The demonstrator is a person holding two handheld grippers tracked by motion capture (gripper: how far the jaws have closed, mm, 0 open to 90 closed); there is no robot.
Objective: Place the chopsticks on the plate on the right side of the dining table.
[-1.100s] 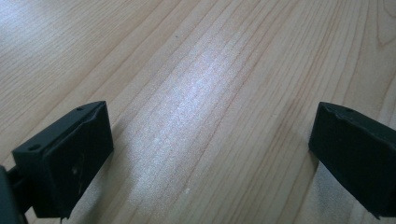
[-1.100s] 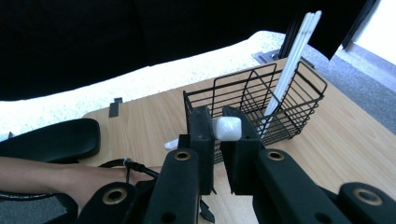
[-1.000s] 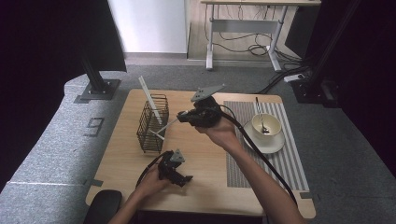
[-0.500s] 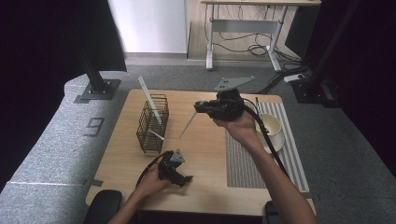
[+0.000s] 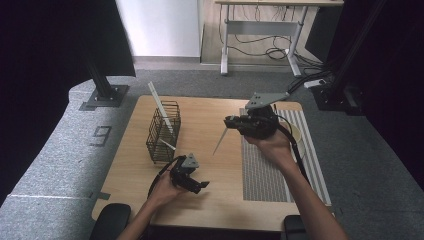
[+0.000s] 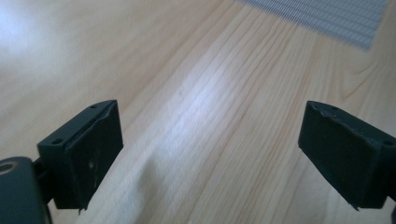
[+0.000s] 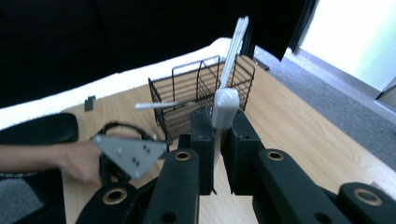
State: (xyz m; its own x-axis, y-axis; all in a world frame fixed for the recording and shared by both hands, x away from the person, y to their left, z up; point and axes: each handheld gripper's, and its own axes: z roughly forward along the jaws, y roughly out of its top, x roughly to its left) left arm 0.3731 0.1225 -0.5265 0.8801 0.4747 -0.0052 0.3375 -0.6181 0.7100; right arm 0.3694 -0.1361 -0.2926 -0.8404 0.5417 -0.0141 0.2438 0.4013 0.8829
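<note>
A black wire basket (image 5: 162, 132) stands on the left part of the wooden table (image 5: 210, 115), with a long white utensil (image 5: 158, 106) leaning in it and another (image 5: 168, 145) poking out low. My right gripper (image 5: 229, 121) hovers above the table's middle, shut on a white utensil (image 5: 220, 141) that slants down to the left. In the right gripper view its rounded end (image 7: 224, 108) sits between the jaws, and the basket (image 7: 201, 88) lies beyond. My left gripper (image 5: 199, 185) rests low near the front edge, its jaws wide open over bare wood (image 6: 210, 140).
A grey striped mat (image 5: 265, 165) covers the table's right side, with a pale bowl (image 5: 298, 137) on it partly hidden by the right hand. Dark stands and a desk frame lie beyond the table on the grey floor.
My right gripper has moved from beside the basket to the right and slightly toward me, carrying the white utensil to the mat's edge. The left gripper has stayed put.
</note>
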